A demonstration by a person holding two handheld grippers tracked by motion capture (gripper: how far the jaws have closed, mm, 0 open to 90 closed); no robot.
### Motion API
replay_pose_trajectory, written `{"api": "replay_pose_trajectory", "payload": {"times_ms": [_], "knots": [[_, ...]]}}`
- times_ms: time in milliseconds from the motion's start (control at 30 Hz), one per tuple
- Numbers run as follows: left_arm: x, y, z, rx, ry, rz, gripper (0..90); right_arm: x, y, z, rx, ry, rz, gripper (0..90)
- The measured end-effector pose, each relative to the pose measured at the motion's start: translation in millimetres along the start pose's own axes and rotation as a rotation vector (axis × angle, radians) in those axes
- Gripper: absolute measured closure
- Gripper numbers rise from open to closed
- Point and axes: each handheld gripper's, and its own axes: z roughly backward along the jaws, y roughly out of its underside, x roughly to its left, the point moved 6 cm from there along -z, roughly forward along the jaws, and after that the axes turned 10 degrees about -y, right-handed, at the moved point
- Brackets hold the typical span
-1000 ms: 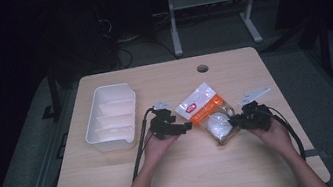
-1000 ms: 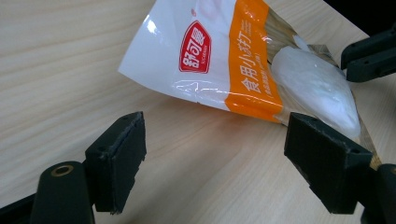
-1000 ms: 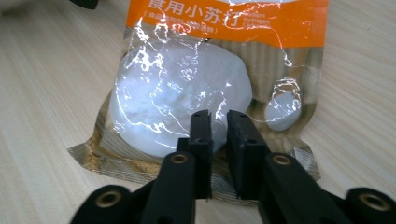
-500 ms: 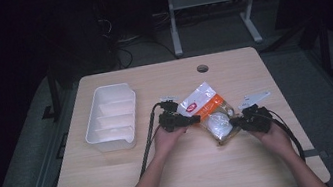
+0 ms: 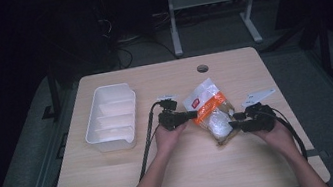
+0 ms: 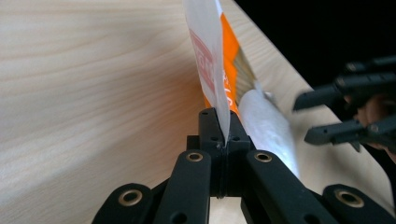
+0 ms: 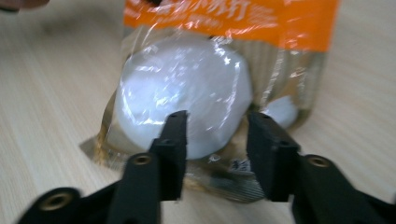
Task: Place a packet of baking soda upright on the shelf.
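Pale woodgrain table (image 5: 118, 182), crinkly clear-and-orange bag (image 5: 210, 112)

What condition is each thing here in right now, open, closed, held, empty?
Left gripper: shut on the bag's edge.
Right gripper: open, jaws at the bag's bottom end.
Bag: looks sealed, a white lump inside, lying on the table.
White tray: empty, resting on the table.
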Motion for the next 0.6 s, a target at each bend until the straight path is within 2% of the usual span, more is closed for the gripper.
{"api": "replay_pose_trajectory", "payload": {"times_ms": [33, 133, 167, 200, 300, 333, 400, 433, 467, 533, 567, 600], "knots": [[-2.5, -1.4, 3.2, -0.006, 0.003, -0.01, 90.0, -1.3, -1.8, 4.0, -0.027, 0.007, -0.013, 46.2], [-7.7, -4.3, 10.5, -0.021, 0.016, -0.029, 90.0, -3.5, -4.5, 13.8, -0.088, -0.013, -0.045, 40.5], [-14.7, -7.5, 19.1, -0.039, 0.022, -0.061, 90.0, -4.2, -4.8, 15.8, -0.102, -0.011, -0.052, 37.3], [-14.7, -7.5, 19.1, -0.039, 0.022, -0.061, 90.0, -5.1, -5.2, 17.4, -0.112, -0.006, -0.059, 36.5], [-25.6, -11.3, 31.7, -0.058, 0.037, -0.103, 90.0, -4.2, -8.7, 21.1, -0.143, -0.008, -0.057, 34.6], [-31.2, -12.6, 38.6, -0.061, 0.037, -0.134, 90.0, -3.1, -10.6, 21.9, -0.152, -0.006, -0.053, 33.8], [-35.7, -13.0, 44.5, -0.058, 0.04, -0.165, 90.0, -0.7, -14.0, 23.0, -0.173, -0.019, -0.051, 33.4], [-35.7, -13.0, 44.5, -0.058, 0.04, -0.165, 90.0, -0.7, -14.0, 23.0, -0.173, -0.019, -0.051, 33.4], [-40.0, -13.0, 50.3, -0.058, 0.041, -0.192, 90.0, 1.1, -16.1, 21.8, -0.18, -0.026, -0.044, 32.0], [-41.8, -12.9, 53.0, -0.056, 0.043, -0.204, 90.0, 2.2, -16.6, 20.6, -0.18, -0.029, -0.045, 31.5], [-45.2, -12.8, 58.5, -0.054, 0.045, -0.234, 90.0, 3.1, -17.2, 18.5, -0.185, -0.044, -0.049, 31.4], [-45.2, -12.8, 58.5, -0.054, 0.045, -0.234, 90.0, 3.5, -17.6, 17.6, -0.187, -0.05, -0.049, 31.3]]}}
